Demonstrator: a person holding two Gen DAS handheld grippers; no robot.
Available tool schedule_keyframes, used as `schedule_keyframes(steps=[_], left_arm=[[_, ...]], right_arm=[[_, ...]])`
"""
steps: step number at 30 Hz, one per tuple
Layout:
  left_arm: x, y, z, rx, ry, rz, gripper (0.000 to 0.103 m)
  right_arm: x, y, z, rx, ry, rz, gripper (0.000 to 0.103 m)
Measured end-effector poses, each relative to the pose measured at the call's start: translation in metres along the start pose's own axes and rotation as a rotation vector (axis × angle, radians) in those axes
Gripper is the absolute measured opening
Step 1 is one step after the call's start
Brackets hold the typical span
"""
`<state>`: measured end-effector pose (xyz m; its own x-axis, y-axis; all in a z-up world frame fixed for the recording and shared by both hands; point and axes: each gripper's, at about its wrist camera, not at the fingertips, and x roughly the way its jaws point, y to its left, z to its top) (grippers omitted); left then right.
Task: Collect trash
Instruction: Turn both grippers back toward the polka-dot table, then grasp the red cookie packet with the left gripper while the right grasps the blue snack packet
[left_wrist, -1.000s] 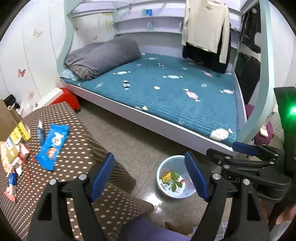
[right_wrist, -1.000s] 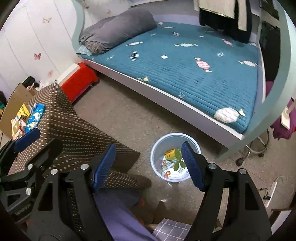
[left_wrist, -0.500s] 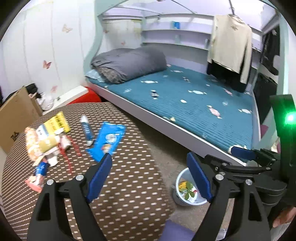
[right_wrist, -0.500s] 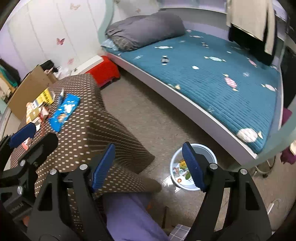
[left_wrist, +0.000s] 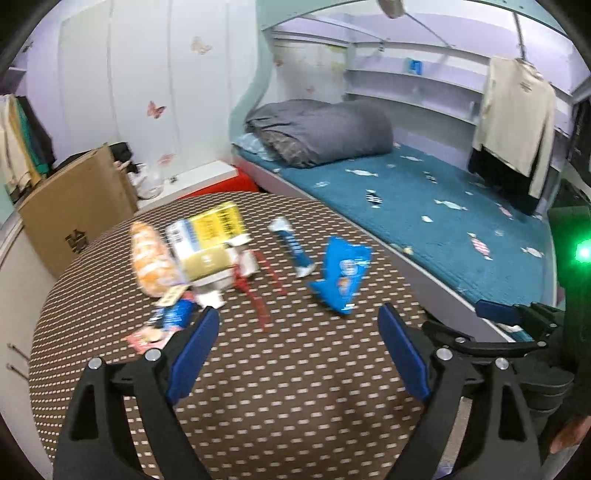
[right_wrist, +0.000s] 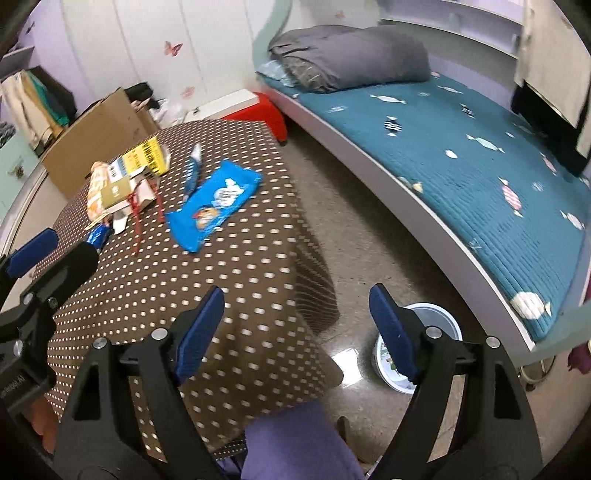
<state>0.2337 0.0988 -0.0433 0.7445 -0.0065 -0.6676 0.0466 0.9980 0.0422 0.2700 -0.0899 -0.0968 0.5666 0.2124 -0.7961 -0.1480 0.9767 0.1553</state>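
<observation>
Trash wrappers (left_wrist: 207, 254) on dotted tablecloth (left_wrist: 295, 376), bed (left_wrist: 424, 206), floor bin (right_wrist: 439, 321)

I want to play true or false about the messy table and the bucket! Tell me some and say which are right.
1. The blue snack bag lies on the dotted table. True.
2. The left gripper is squeezing a wrapper. False: it is open and holds nothing.
3. The bucket stands on the floor near the bed. True.
4. The yellow box lies on the bed. False: it is on the table.
5. The right gripper is open. True.
</observation>
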Motion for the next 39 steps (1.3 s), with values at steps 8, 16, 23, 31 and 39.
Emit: schedule_keyframes(steps=[8,16,23,31,39], left_arm=[[0.014,0.051,-0.013,-0.056,0.058,0.085,0.089],[0.05,0.096,-0.021,-0.078,0.154,0.148,0.091],[0.073,0.123,-0.02,-0.1,0.165,0.142,0.091],[0.082,0.135,-0.021,-0.141,0.177,0.106,0.049],[0.067,0.144,-0.029,-0.195,0.148,0.114,0.037]], right_arm=[[0.017,0.031,0.011,-0.059,0.022,0.007,0.084],[0.03,0.047,0.021,-0.091,0.042,0.014,0.085],[0.044,0.055,0.036,-0.107,0.052,0.009,0.087],[0.065,0.061,0.063,-0.065,0.077,0.032,0.092],[0.086,0.072,0.072,-0.124,0.061,-0.038,0.075]])
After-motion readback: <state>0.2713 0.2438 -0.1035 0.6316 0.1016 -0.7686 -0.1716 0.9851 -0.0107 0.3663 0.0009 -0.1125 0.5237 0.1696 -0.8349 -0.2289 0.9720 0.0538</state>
